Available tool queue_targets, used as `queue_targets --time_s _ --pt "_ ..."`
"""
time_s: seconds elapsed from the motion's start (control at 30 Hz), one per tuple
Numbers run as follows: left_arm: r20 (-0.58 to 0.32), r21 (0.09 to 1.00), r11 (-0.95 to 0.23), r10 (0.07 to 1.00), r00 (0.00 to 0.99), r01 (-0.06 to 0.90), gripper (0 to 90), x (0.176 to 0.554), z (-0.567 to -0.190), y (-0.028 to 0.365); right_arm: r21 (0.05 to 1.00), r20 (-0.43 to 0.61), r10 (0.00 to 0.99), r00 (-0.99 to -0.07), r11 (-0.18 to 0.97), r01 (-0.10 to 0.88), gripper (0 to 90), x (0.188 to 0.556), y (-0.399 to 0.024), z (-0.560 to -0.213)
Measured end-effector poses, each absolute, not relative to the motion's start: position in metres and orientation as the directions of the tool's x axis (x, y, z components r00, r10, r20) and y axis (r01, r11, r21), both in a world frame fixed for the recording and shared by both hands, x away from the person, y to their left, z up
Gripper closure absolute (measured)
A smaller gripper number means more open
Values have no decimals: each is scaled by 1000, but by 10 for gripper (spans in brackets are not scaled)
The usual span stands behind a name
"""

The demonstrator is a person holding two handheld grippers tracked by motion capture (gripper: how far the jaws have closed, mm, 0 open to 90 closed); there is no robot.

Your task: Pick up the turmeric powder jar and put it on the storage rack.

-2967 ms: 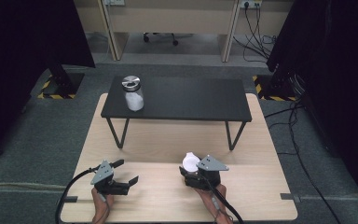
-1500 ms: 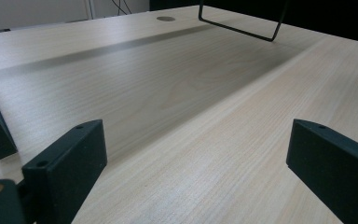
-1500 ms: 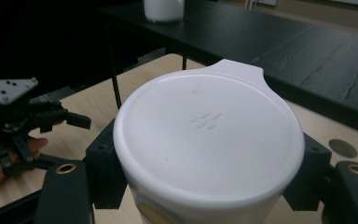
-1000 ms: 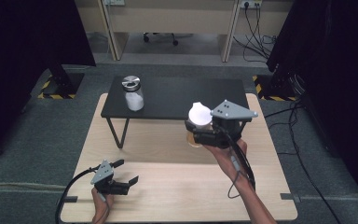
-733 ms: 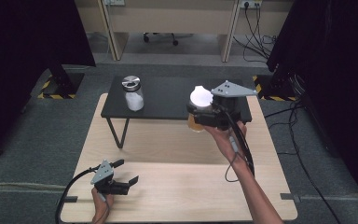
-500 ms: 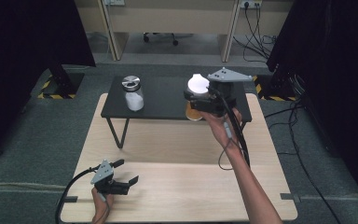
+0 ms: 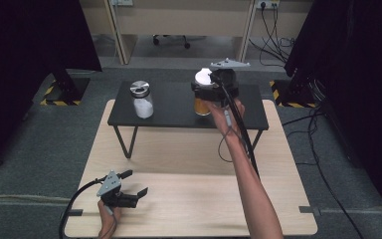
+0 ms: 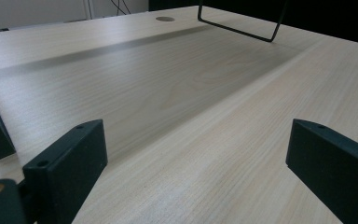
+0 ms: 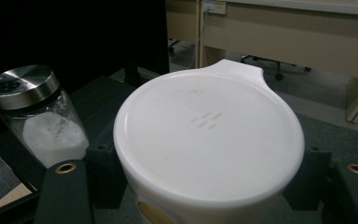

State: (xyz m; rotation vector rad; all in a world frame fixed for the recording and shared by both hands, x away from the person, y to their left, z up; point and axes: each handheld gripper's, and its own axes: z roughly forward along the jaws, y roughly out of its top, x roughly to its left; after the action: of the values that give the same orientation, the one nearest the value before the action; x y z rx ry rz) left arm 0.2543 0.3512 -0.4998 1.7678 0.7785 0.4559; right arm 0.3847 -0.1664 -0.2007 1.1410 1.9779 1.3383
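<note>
White-lidded container (image 7: pixel 203 90) in right gripper (image 7: pixel 214 92) jaws above black shelf (image 7: pixel 179 107) edge

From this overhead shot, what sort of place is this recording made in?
Probably an office or lab set up for recording: a light wooden table on grey carpet, dark curtains at the sides, desks and wall sockets behind.

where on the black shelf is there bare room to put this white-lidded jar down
The black shelf is bare between the glass jar and the white-lidded jar in the right claw, and along its front edge. Its left end is crowded by the glass jar. The wooden table in front is bare too.
</note>
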Motion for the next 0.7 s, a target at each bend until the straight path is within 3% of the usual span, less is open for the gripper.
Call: queue_targets --time_s 0.27,0.7 --pt "-71 943 -186 700 711 277 45 254 -500 351 902 87 850 -520 154 402 309 398 -158 -208" --pt "-71 943 -186 699 711 277 46 254 -500 351 893 38 848 -528 208 399 304 402 -146 -208"
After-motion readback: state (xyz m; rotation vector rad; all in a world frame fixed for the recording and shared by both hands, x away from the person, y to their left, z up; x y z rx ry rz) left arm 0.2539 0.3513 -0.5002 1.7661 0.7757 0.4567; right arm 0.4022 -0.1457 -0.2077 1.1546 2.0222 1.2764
